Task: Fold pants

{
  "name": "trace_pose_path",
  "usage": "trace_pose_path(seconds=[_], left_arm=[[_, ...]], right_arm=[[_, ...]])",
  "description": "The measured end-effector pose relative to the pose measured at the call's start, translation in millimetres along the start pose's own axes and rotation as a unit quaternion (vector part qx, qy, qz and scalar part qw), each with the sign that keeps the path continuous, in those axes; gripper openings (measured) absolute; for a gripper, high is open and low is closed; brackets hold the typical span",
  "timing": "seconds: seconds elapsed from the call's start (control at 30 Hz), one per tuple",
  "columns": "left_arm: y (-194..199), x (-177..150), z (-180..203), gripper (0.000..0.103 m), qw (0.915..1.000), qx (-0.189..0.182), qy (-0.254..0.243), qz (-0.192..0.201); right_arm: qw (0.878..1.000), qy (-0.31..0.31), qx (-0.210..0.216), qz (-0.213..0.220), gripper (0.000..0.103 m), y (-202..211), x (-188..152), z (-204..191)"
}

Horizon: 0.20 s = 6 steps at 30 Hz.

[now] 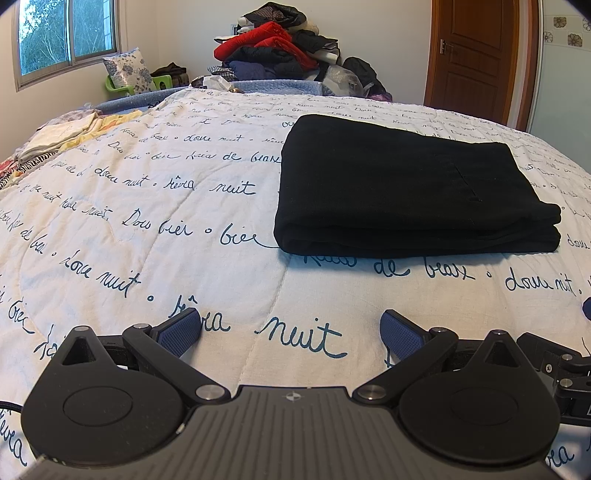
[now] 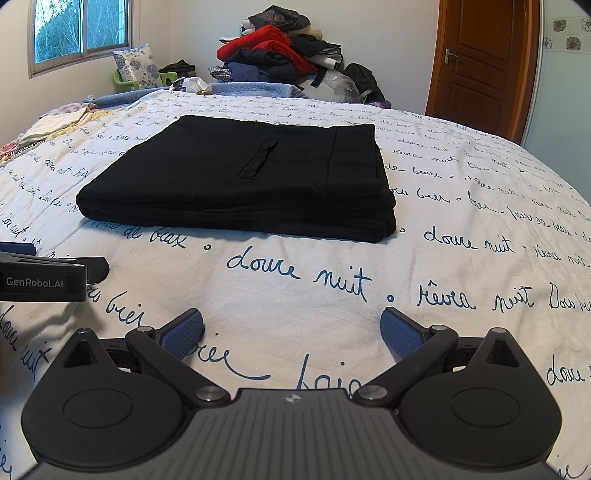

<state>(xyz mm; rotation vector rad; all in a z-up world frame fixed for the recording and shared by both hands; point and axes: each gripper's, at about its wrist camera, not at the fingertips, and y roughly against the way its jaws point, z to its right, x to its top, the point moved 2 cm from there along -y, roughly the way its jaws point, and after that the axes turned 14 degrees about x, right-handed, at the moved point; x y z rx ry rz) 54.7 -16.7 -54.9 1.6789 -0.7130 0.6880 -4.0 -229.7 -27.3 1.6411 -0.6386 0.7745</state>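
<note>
A home bedroom: a bed under a script-printed quilt [image 1: 147, 229], a heap of clothes [image 1: 280, 51] at its far end, a window [image 1: 66, 33] far left, a wooden door [image 1: 476, 55] far right.

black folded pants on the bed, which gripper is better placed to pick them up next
Probably right. The right gripper, open, faces the folded black fabric pants almost centred ahead. For the open left gripper the pants sit off to its right.
</note>
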Motion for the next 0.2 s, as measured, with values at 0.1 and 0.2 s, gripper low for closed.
trace_pose_path(seconds=[0.1, 0.2], left_arm=[[-0.1, 0.4, 0.8, 0.103, 1.0000, 0.000, 0.000, 0.000], [-0.1, 1.2, 0.5, 0.103, 1.0000, -0.002, 0.001, -0.001]], right_arm=[[1.000, 0.001, -0.001, 0.000, 0.103, 0.1, -0.2, -0.2], [1.000, 0.002, -0.001, 0.000, 0.103, 0.2, -0.2, -0.2]])
